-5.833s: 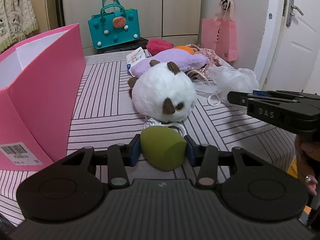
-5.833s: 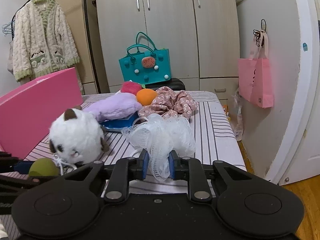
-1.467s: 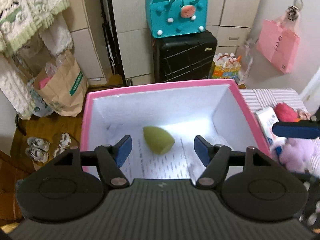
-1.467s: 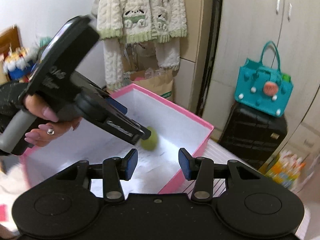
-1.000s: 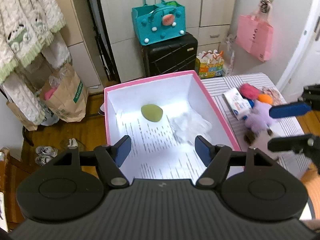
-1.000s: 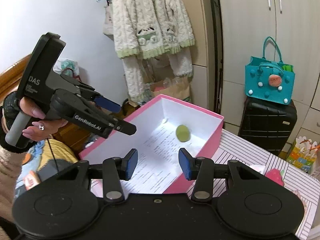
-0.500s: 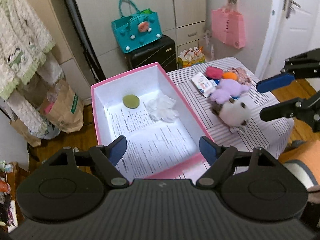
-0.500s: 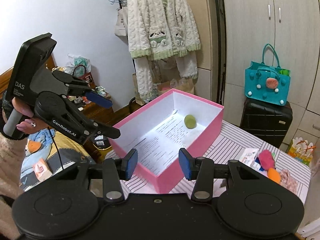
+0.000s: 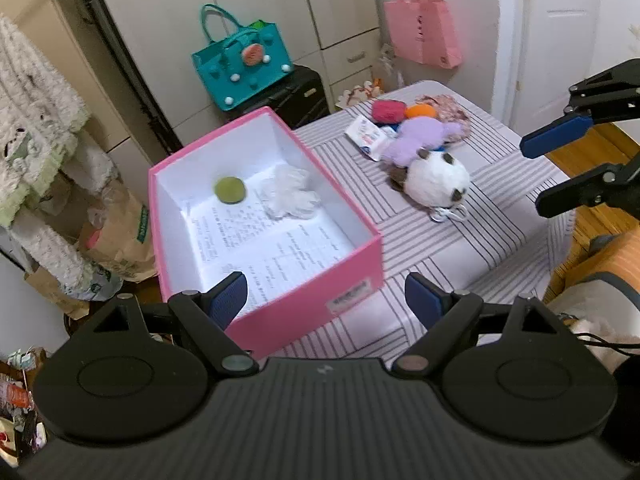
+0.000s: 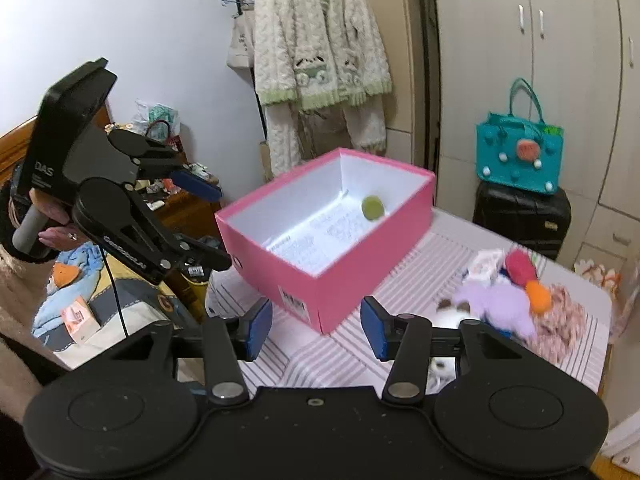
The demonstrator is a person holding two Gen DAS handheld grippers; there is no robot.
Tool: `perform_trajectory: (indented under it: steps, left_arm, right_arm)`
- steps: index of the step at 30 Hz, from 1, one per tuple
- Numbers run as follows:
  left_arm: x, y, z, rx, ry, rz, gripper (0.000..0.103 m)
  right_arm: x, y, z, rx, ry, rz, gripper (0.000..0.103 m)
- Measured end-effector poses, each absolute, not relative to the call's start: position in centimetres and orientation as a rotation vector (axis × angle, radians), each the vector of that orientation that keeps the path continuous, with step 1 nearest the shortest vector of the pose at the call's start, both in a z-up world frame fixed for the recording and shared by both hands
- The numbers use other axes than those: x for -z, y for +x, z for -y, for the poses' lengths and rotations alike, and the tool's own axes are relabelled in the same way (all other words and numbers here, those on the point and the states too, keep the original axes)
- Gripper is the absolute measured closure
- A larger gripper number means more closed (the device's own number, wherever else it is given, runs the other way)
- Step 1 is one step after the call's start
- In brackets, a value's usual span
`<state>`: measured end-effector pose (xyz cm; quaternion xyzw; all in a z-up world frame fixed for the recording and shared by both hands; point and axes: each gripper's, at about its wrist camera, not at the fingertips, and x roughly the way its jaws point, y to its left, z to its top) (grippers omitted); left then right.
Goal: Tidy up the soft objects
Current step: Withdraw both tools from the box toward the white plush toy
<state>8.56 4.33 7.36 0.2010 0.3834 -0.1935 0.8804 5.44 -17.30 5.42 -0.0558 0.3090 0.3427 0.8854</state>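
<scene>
the left gripper [image 10: 202, 224] carries "das" in pale letters on its black housing and raised lettering along one arm that looks like "cenrobot.ai", though it is not sharp. a hand [image 10: 50, 216] wraps its grey handle, a ring on one finger. the pink box [image 9: 362, 258] has a white barcode sticker on its near short wall, too small to read, and a printed sheet [image 9: 276, 248] covers its floor, the print illegible. a small packet [image 9: 366, 136] near the table's far edge has blue and red print that cannot be made out.

the left gripper hangs above the table's [image 9: 472, 248] near left corner, tilted steeply down over the box's near wall; its jaws are spreading wider, and nothing is between the blue pads. the right gripper [image 10: 316, 326] is angled down more gently above the near edge, its jaws also opening with nothing between them; in the left view its fingers reach in over the table's right edge.

inside the box, a green sponge [image 9: 230, 190] lies by the far wall and a white mesh puff [image 9: 294, 196] just beside it. on the striped cloth toward the far right corner sit a white plush [image 9: 434, 178], a purple plush [image 9: 420, 136] touching it, a red puff [image 9: 386, 110], an orange ball [image 9: 420, 111] and a floral cloth [image 9: 452, 110], all clustered.
</scene>
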Motion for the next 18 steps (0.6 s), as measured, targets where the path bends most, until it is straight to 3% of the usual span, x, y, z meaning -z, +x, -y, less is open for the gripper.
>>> perform_trajectory:
  steps: [18]
  left_arm:
    - [-3.0,9.3,1.0,0.579,0.34,-0.78,0.017]
  right_arm:
    - [1.5,5.2,20.5,-0.605,-0.126,-0.67,0.04]
